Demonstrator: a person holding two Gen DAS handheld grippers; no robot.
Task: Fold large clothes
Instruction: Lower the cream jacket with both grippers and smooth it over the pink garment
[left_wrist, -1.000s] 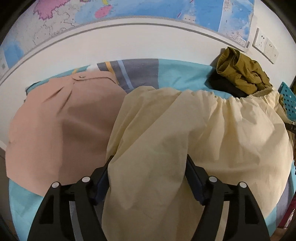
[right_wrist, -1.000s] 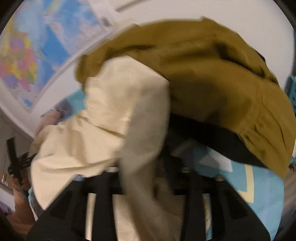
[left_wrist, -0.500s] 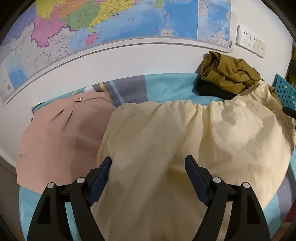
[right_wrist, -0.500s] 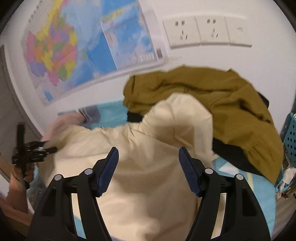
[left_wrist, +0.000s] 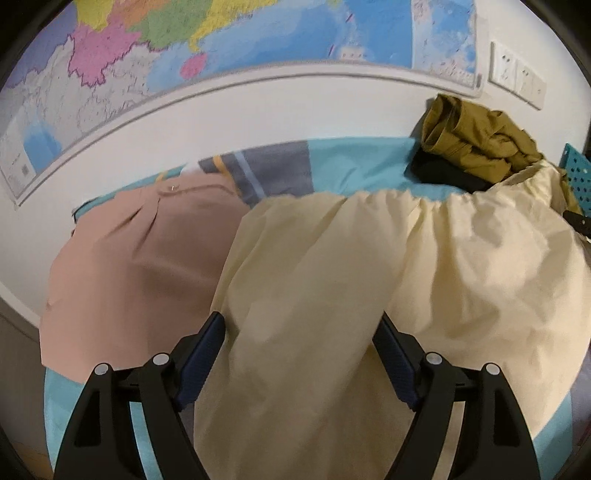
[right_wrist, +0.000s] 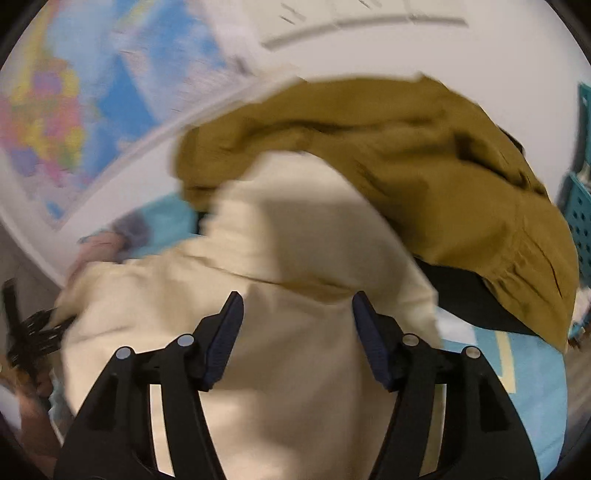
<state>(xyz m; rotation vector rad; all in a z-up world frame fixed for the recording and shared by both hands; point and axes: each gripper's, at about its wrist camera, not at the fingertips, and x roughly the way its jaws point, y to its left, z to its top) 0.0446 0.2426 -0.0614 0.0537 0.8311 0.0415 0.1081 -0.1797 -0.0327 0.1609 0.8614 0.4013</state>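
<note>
The cream garment (left_wrist: 369, 295) is being seen spread over the blue bedsheet (left_wrist: 362, 166), partly over a pink garment (left_wrist: 140, 273) shown only in the left view. The left gripper (left_wrist: 301, 328) is being held wide over it, gripping nothing. The right gripper (right_wrist: 297, 306), jaws apart after closing slightly, is being shown near the mustard garment (right_wrist: 406, 155).
</note>
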